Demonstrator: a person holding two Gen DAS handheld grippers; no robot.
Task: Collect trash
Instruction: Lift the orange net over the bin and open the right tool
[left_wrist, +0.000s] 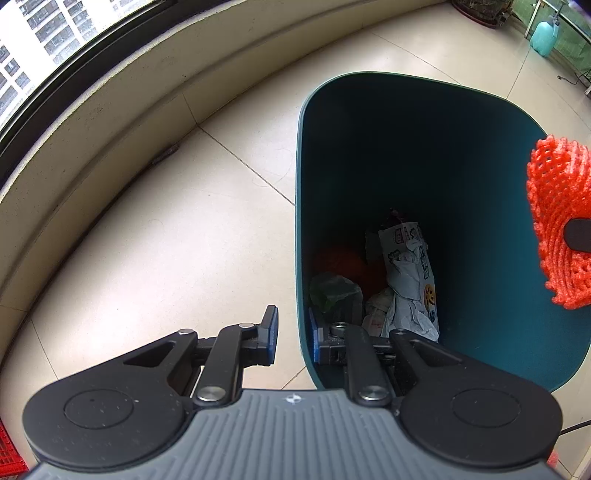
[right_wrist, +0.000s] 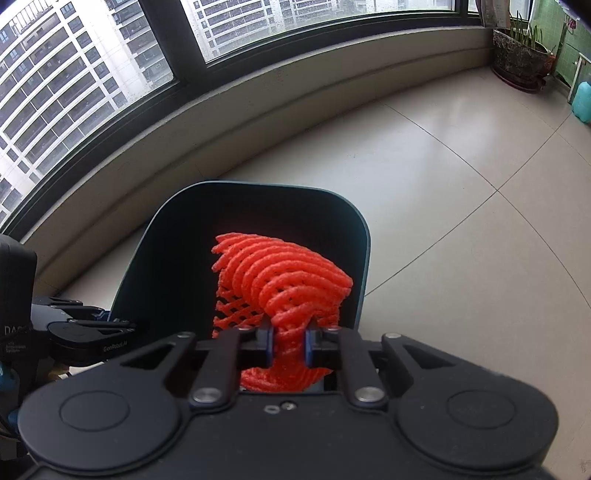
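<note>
**Over the bin mouth: foam net pinched, bin wall clamped**

Between the pads of the right tool (right_wrist: 289, 341), an orange foam net (right_wrist: 280, 280) is pinched tight, its mesh fanned out ahead of the pads. Just beyond and below it, the open teal trash bin (right_wrist: 364, 236) is seen. The bin's near wall is clamped by the left tool (left_wrist: 294, 338), one pad outside and one inside. Further down, crumpled wrappers (left_wrist: 410, 280) are seen at the bottom. Beyond the bin, tiled floor (left_wrist: 192, 221) is seen.
</note>
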